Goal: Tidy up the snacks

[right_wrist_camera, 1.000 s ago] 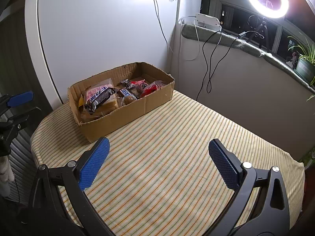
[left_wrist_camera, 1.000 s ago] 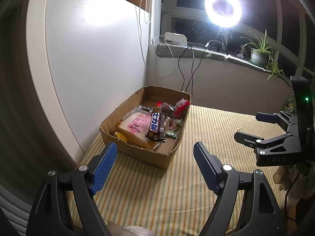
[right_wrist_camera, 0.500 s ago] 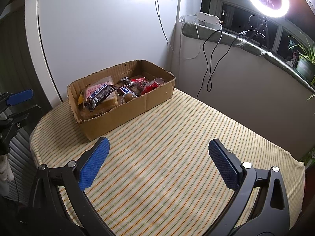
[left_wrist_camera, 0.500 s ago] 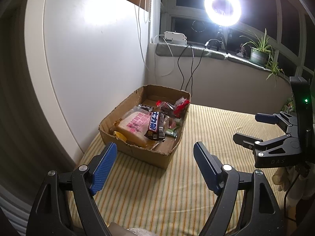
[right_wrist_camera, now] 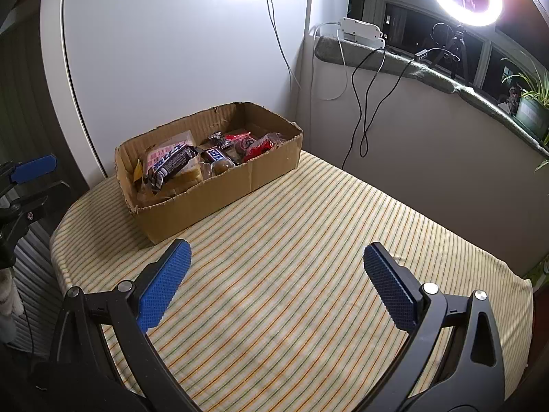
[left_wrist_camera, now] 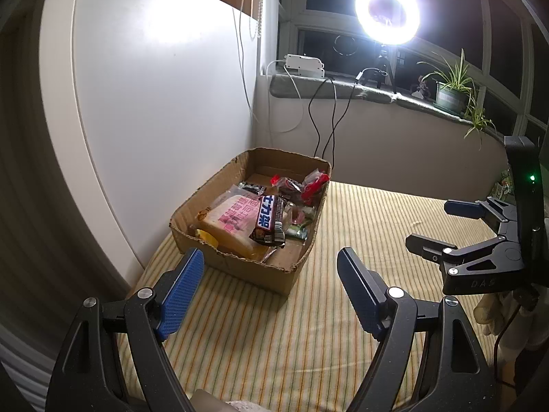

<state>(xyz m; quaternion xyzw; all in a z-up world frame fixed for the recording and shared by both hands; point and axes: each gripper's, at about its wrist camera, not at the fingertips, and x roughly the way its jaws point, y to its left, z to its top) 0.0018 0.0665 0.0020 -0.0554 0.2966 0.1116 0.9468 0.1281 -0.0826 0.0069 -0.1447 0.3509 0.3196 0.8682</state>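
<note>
A brown cardboard box (left_wrist_camera: 240,267) (right_wrist_camera: 219,192) stands at the far left of the striped table. It holds several snacks: a pink bread pack (left_wrist_camera: 230,219), a dark Snickers bar (left_wrist_camera: 269,219) (right_wrist_camera: 170,163) and red wrappers (left_wrist_camera: 310,185) (right_wrist_camera: 257,146). My left gripper (left_wrist_camera: 271,274) is open and empty, just short of the box's near wall. My right gripper (right_wrist_camera: 276,267) is open and empty above the bare cloth, right of the box; it also shows in the left wrist view (left_wrist_camera: 442,221).
The striped tablecloth (right_wrist_camera: 308,240) covers a rounded table. A white wall panel (left_wrist_camera: 154,103) stands behind the box. A windowsill carries a ring light (left_wrist_camera: 387,13), a white power strip (left_wrist_camera: 303,65), hanging cables (right_wrist_camera: 363,103) and a potted plant (left_wrist_camera: 451,92).
Both grippers have drifted slightly; the box sits a little lower and closer in the right wrist view. Both stay open and empty.
</note>
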